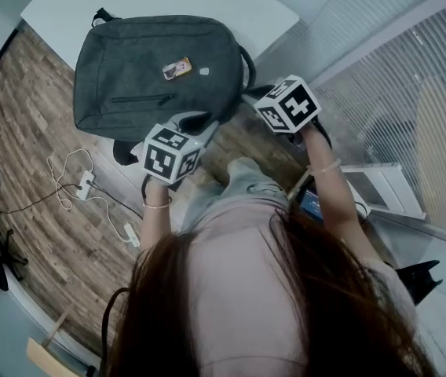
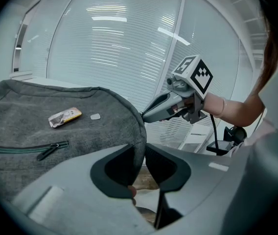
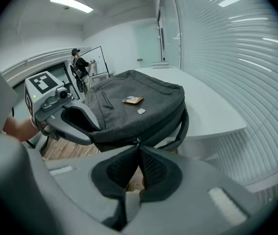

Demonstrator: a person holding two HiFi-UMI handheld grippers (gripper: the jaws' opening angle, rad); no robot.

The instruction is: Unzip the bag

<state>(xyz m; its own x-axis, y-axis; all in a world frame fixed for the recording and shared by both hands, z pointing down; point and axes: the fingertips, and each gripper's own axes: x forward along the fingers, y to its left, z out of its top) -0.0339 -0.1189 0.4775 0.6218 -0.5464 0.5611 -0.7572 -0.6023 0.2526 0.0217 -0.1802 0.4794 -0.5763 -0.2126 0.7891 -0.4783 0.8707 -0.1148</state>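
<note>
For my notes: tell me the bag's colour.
Dark grey bag, with darker zips; the head view shows it best.

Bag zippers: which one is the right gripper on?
The one along the bag edge nearest it: the right gripper pinches its pull. The front pocket zipper lies untouched on top.

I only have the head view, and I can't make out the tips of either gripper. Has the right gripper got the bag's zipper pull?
Observer: Yes. In the right gripper view, the right gripper has its fingers closed on the small zipper pull at the side seam of the bag.
Operator: And the left one?
Observer: The left gripper view shows the left gripper clamped on the bag's fabric edge.
Operator: Anyone nearby?
Observer: The right gripper view shows a person standing far across the room.
</note>
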